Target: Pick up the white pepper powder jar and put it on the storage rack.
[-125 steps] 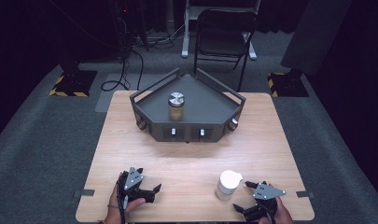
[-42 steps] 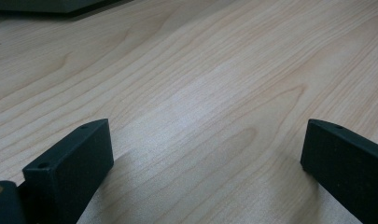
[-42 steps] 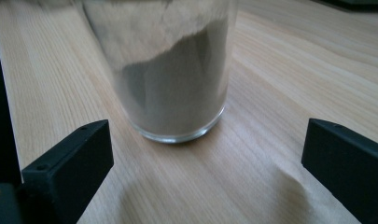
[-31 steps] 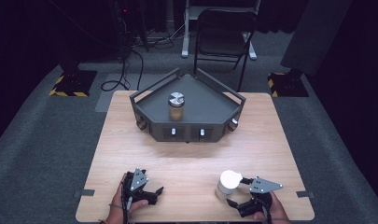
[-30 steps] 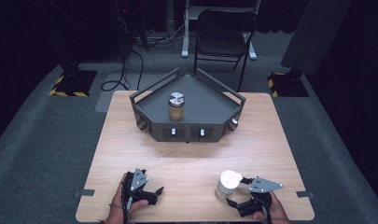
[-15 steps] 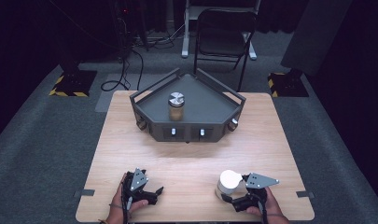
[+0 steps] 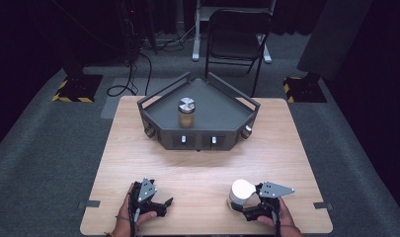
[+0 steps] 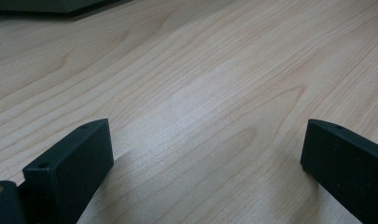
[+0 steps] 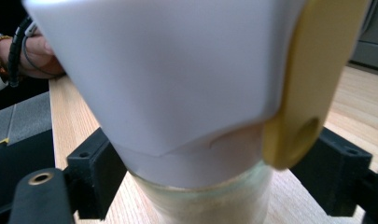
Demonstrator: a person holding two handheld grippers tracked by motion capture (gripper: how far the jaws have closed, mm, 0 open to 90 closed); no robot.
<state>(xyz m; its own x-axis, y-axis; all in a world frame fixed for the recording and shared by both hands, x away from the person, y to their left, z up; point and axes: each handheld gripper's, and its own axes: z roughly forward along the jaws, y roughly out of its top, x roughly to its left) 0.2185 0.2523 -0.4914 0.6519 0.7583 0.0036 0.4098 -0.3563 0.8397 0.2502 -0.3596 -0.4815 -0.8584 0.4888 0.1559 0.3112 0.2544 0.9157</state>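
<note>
The white-lidded glass jar with a pale powdery filling (image 7: 239, 193) stands upright on the light wooden table (image 7: 202, 163), near its front edge and well in front of the dark grey angular tray (image 7: 222, 116). The right gripper (image 7: 248, 207) has just been closing its black jaws, which now sit against the jar's glass body, one on each side. The left gripper (image 7: 160, 205) rests on the table to the jar's left, well apart, jaws spread wide with nothing between them. A second, metal-lidded jar (image 7: 185, 111) stands inside the tray.
</note>
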